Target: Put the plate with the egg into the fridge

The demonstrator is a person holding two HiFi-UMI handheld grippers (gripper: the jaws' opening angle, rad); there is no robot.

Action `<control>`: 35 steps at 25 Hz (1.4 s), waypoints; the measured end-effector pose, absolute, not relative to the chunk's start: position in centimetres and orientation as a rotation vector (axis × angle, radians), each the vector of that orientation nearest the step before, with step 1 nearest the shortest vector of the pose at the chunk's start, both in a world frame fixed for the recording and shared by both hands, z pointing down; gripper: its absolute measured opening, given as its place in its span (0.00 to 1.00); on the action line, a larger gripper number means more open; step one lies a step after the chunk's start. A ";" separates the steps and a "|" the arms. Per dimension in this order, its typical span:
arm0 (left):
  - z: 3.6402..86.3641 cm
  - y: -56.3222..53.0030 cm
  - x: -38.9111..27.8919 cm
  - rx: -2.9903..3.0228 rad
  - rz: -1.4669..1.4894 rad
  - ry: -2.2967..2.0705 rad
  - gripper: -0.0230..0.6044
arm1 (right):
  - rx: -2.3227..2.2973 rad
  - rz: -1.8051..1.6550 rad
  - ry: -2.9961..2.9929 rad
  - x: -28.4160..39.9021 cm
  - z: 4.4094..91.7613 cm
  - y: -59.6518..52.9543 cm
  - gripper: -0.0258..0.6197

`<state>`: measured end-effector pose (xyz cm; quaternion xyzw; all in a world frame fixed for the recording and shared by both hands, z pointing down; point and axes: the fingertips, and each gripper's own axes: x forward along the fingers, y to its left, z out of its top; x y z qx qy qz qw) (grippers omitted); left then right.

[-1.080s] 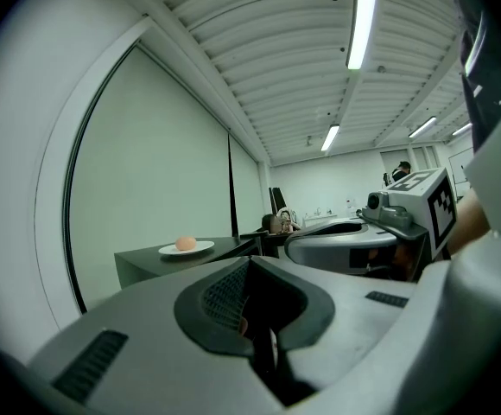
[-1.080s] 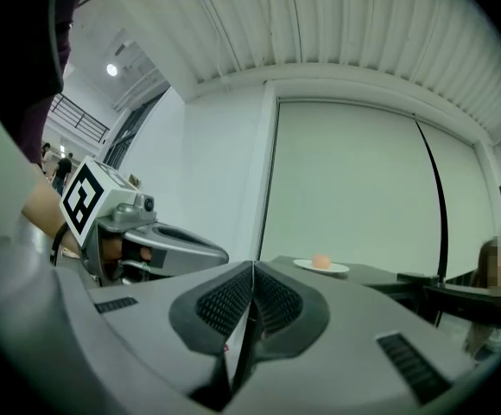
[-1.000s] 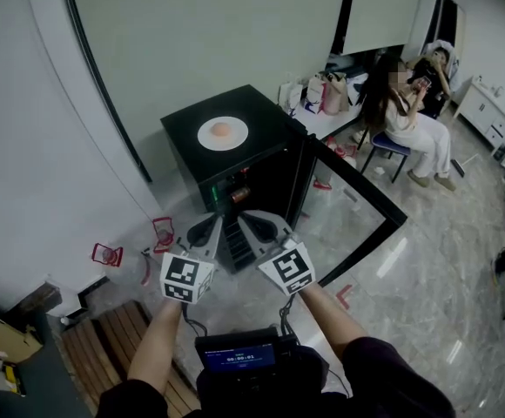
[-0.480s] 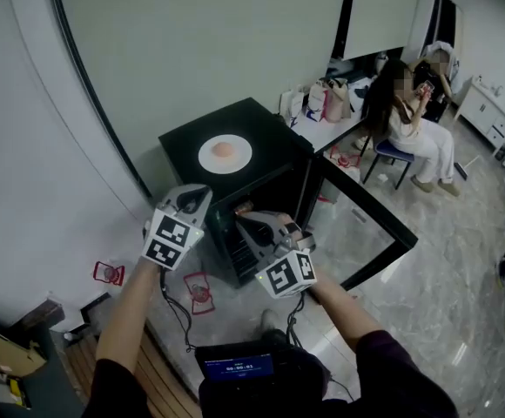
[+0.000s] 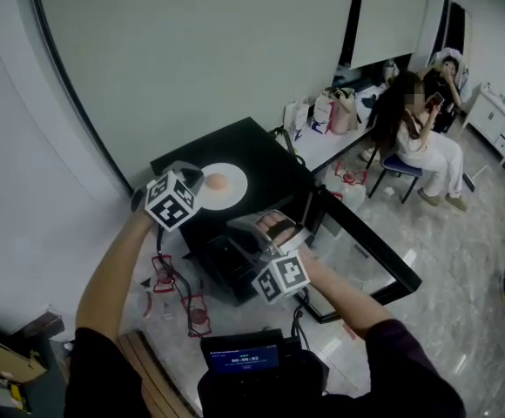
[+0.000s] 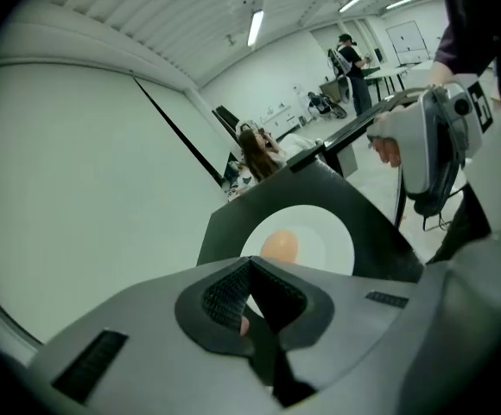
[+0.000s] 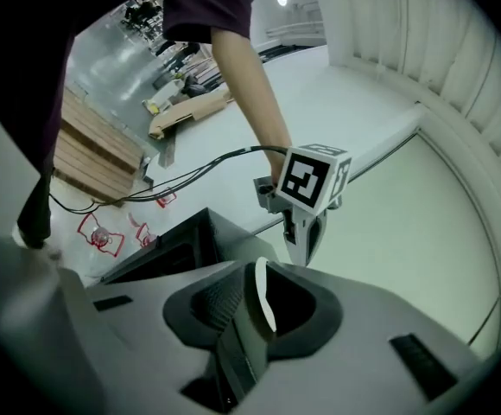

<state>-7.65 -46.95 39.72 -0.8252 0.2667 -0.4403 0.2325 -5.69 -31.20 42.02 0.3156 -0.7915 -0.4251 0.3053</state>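
Note:
A white plate (image 5: 232, 186) with a brown egg (image 5: 217, 182) lies on top of the black fridge (image 5: 265, 162), whose glass door (image 5: 367, 259) stands swung open. My left gripper (image 5: 195, 179) hovers at the plate's left rim, jaws shut and empty; its own view shows the plate (image 6: 324, 242) and egg (image 6: 278, 247) just beyond the pads. My right gripper (image 5: 235, 225) is at the fridge top's front right, jaws opening. Its view shows the plate's rim (image 7: 264, 299) as a white sliver in the gap, with the left gripper (image 7: 302, 249) across from it.
Two people sit at the back right (image 5: 414, 138) beside a table with bags (image 5: 333, 111). Red-marked items (image 5: 170, 277) and cables lie on the floor left of the fridge. A wooden pallet (image 5: 139, 355) is near my feet. A white wall runs behind the fridge.
Both grippers have risen from in front of the fridge to its top. The left one has swung to the plate's left side, and the right one has come up to the front right edge.

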 end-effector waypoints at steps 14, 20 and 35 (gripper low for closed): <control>45.1 -55.5 -7.6 -2.202 -1.567 0.558 0.05 | 0.735 -1.237 -1.877 -3.5 43.0 -32.5 0.20; 45.4 -54.4 -6.3 -2.222 -1.526 0.501 0.05 | 0.741 -1.225 -1.832 -2.7 43.2 -32.8 0.21; 45.1 -48.0 -3.8 -2.293 -1.436 0.371 0.05 | 0.678 -1.152 -1.703 -2.0 46.6 -32.9 0.22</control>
